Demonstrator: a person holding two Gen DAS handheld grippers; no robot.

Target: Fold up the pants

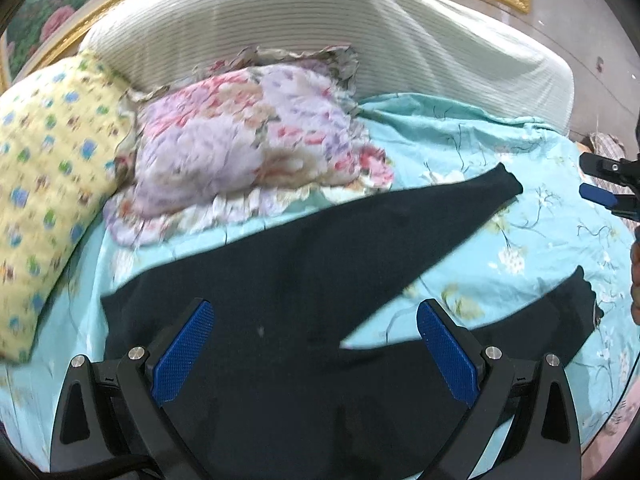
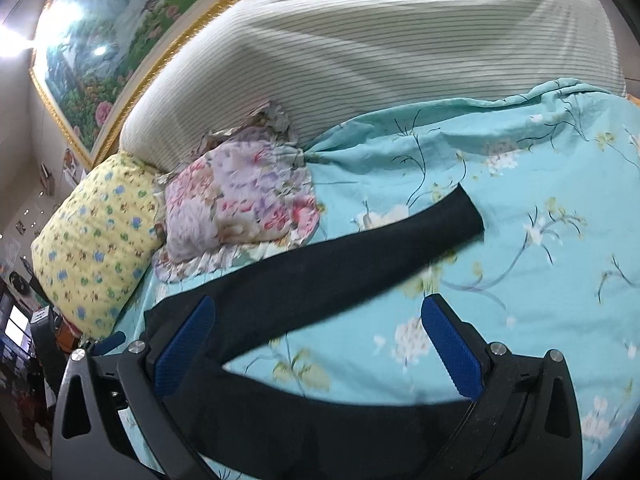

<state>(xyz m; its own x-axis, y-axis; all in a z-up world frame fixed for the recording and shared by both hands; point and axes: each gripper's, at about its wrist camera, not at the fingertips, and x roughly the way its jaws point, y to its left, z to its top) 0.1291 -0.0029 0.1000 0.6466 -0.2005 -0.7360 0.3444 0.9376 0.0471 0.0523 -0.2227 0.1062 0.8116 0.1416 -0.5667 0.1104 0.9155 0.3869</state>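
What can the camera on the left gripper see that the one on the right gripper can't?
Only the left wrist view shows the right gripper at its right edge, both cuffs of the black pants, and the end of the second leg.

Only the right wrist view shows the room beyond the bed's left side, with lit screens, and more of the flower painting.

Both show the pants spread on the turquoise floral sheet, the yellow pillow, the pink floral pillow and the striped headboard cover. Each camera sees its own jaws standing wide open.
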